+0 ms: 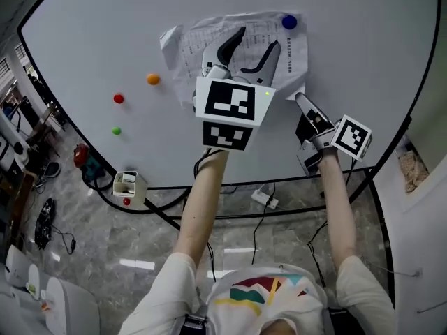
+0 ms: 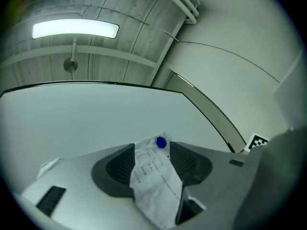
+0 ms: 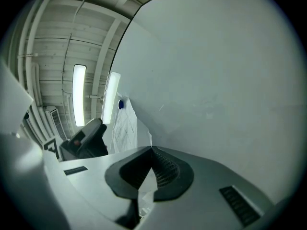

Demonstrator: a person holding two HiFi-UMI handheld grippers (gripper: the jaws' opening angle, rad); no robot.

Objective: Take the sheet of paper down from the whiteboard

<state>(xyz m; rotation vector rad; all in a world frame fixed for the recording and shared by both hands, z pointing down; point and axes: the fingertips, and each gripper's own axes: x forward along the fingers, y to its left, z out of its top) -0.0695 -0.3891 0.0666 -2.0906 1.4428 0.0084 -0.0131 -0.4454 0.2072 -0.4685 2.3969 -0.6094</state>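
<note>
The right gripper [image 1: 299, 98] is pinched shut on the paper [image 1: 188, 44] at its lower corner, likely to catch it. The left gripper [image 1: 257, 39], jaws wide apart and gripping nothing, aims at the blue magnet [image 1: 289, 21] pinning the paper to the whiteboard [image 1: 105, 33].

Bare whiteboard [image 1: 349, 47] spans the frame's right and upper left. An orange magnet [image 1: 153, 79], a red magnet [image 1: 119, 98] and a green magnet [image 1: 116, 130] dot the centre left. The left gripper [image 1: 260, 37] fronts the sheet of paper [image 1: 183, 44] at top centre.
</note>
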